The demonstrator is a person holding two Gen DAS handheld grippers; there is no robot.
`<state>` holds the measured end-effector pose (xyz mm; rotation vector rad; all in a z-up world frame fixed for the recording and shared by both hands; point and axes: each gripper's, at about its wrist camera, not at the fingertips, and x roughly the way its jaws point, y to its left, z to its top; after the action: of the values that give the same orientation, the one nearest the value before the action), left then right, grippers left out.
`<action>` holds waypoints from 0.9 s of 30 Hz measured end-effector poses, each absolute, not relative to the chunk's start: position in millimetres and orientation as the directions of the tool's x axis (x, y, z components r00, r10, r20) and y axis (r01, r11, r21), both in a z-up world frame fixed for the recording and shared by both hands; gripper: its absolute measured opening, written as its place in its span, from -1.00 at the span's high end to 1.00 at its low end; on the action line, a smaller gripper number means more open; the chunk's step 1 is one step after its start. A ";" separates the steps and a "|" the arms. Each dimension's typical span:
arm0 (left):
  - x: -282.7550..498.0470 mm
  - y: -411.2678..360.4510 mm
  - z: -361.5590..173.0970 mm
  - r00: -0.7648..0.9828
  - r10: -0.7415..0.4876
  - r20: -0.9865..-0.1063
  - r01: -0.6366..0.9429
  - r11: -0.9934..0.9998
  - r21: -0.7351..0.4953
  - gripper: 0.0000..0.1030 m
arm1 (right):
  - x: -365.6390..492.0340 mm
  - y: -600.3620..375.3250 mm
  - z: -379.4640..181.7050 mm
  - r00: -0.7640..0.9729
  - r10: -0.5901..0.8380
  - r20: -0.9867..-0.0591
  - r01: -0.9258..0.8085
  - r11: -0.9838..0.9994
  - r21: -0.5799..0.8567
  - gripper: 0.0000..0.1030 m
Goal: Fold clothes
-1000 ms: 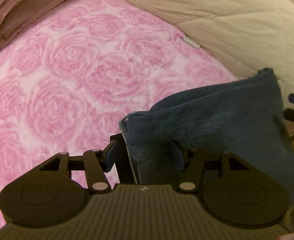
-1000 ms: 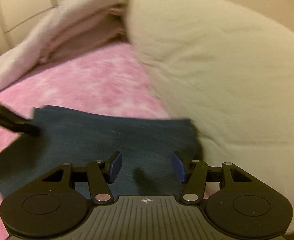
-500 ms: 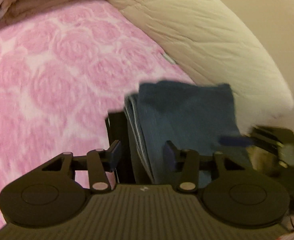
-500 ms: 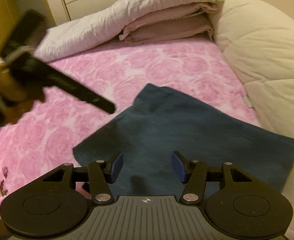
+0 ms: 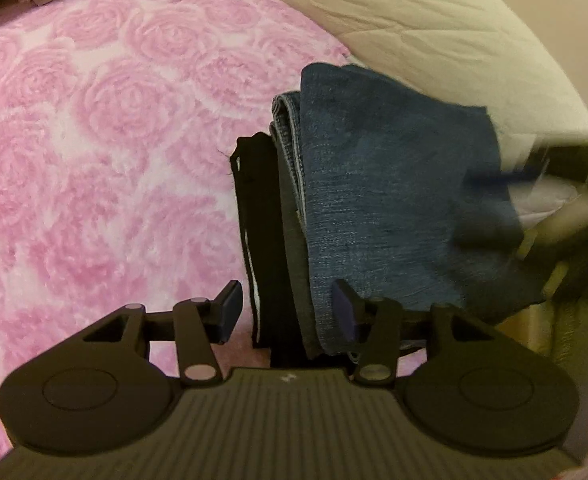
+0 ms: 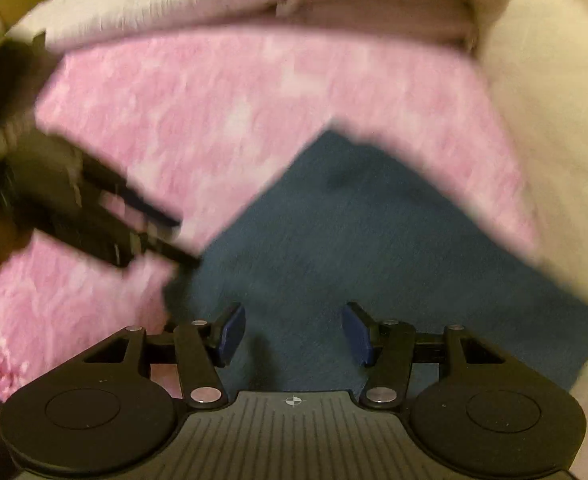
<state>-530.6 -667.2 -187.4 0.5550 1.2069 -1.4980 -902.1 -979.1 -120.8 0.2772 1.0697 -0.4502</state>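
Two claws | left claw [image 5: 286, 312] opening astride folded jeans [image 5: 373, 184], lengthwise ahead | right claw [image 6: 292, 334] apart, empty

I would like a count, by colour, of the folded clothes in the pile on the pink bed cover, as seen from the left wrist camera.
Blue denim: 1, the top piece
Grey: 1, the middle piece
Black: 1, the bottom piece
Total: 3 pieces that can be told apart; more layers may be hidden.
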 end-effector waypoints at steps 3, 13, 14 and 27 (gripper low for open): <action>-532.9 -668.7 -195.4 -0.288 -0.438 -0.852 0.921 0.116 -0.372 0.08 | -888.0 -1007.5 -104.3 0.441 -0.275 -0.855 0.481 0.876 -0.033 -0.08; -534.6 -679.1 -206.5 -0.212 -0.405 -0.889 0.927 0.204 -0.314 -0.02 | -818.7 -1068.3 -190.3 0.411 -0.225 -0.884 0.379 0.924 -0.059 -0.15; -535.3 -681.1 -205.9 -0.208 -0.397 -0.894 0.930 0.203 -0.306 -0.02 | -819.9 -1072.5 -188.4 0.415 -0.206 -0.886 0.379 0.925 -0.037 -0.15; -570.3 -722.7 -123.6 -0.205 -0.473 -0.857 0.979 -0.100 -0.178 0.26 | -984.0 -1077.0 -116.6 0.398 -0.396 -0.827 0.729 0.684 0.023 -0.16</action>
<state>-570.3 -722.7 -123.6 0.7618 0.9354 -1.5875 -984.0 -1077.0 -116.6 0.4175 0.9086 -0.7388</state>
